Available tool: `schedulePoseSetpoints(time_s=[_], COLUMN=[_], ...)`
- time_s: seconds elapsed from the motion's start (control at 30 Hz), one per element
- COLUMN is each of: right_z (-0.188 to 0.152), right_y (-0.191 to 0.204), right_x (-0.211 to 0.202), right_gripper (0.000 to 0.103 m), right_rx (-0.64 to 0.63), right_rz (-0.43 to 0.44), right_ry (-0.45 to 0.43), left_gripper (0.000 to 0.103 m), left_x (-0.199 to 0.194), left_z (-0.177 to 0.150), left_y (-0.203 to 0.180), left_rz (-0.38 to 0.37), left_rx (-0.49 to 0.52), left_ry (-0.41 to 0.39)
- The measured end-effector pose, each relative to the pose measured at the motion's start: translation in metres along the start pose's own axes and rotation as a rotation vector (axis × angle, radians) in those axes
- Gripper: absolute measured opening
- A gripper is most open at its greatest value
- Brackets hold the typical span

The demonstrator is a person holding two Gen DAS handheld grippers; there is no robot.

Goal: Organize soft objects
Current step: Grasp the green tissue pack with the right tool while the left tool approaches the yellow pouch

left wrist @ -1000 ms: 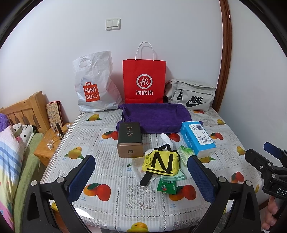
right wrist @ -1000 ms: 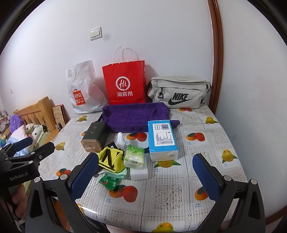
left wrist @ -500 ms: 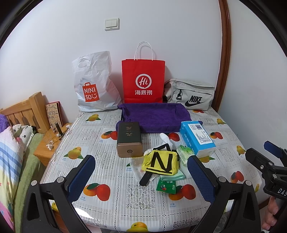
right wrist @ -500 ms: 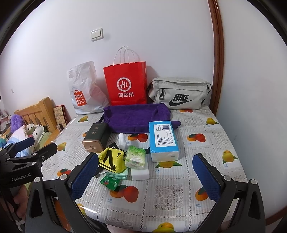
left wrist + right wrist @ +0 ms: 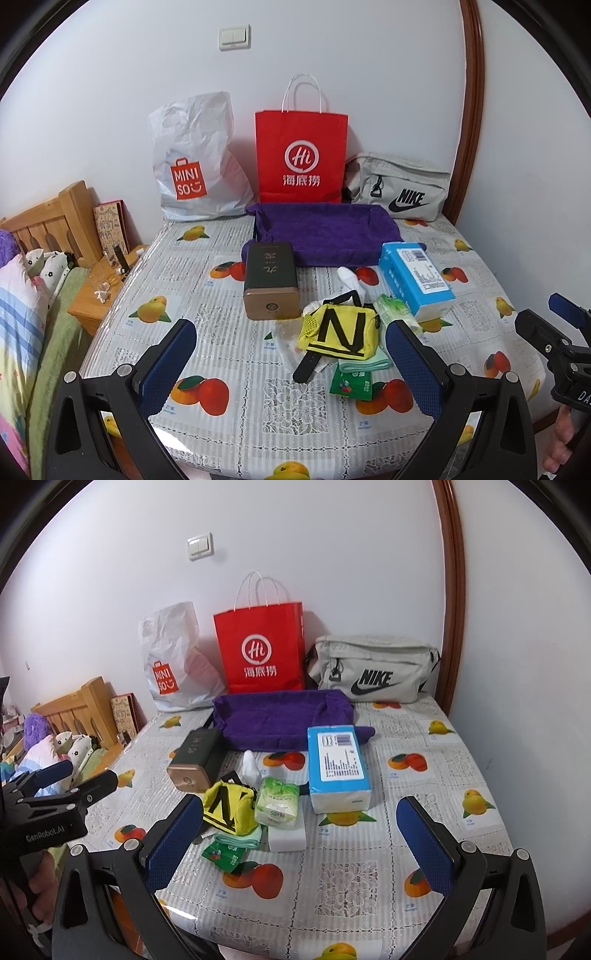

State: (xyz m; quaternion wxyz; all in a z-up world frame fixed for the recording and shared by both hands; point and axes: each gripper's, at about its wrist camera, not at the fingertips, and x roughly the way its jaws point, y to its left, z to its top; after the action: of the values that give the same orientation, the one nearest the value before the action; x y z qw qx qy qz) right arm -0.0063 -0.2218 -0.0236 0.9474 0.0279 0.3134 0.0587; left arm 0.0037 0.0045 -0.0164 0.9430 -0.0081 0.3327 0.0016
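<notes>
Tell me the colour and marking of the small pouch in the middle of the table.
Yellow pouch with a big black N, clearest in the left wrist view.

The left claw (image 5: 290, 363) has its jaws wide apart, and nothing is between the two blue pads (image 5: 168, 363). It hangs in the air above the near edge of the tabletop (image 5: 229, 321), pointing forward and level. The right claw (image 5: 299, 843) is in the same pose: both fingers (image 5: 424, 843) spread far from each other, gripping nothing, also above the near edge. The two claws are side by side, and each one shows at the border of the other's view. A hand (image 5: 38, 886) holds the left claw's black handle from below; fingers (image 5: 561, 439) of the other hand wrap the right handle.
</notes>
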Motion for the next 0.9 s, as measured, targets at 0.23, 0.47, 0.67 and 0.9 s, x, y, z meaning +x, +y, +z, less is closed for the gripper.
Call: schedulePoseSetpoints(time_s=[0.23, 0.47, 0.67, 0.9], right_z=[-0.011, -0.019, -0.026, -0.023], right_y=[-0.007, -0.002, 0.001, 0.004], right_x=[0.043, 0.102, 0.145, 0.177], right_gripper=[0.103, 0.101, 0.094, 0.094], right_rx=[0.020, 0.002, 0.045, 0.101], right_rz=[0.031, 0.067, 0.132, 0.163], right_ry=[0.074, 0.165, 0.231, 0.269], left_gripper=[0.103, 0.103, 0.103, 0.103], left_x=[0.036, 0.077, 0.106, 0.139], left_z=[-0.006, -0.019, -0.025, -0.035], left_y=[0.006, 0.017, 0.024, 0.030], left_rz=[0.014, -0.002, -0.027, -0.091], left_rx=[-0.003, -0.033, -0.044, -0.056], left_ry=[0.062, 0.134, 0.168, 0.229])
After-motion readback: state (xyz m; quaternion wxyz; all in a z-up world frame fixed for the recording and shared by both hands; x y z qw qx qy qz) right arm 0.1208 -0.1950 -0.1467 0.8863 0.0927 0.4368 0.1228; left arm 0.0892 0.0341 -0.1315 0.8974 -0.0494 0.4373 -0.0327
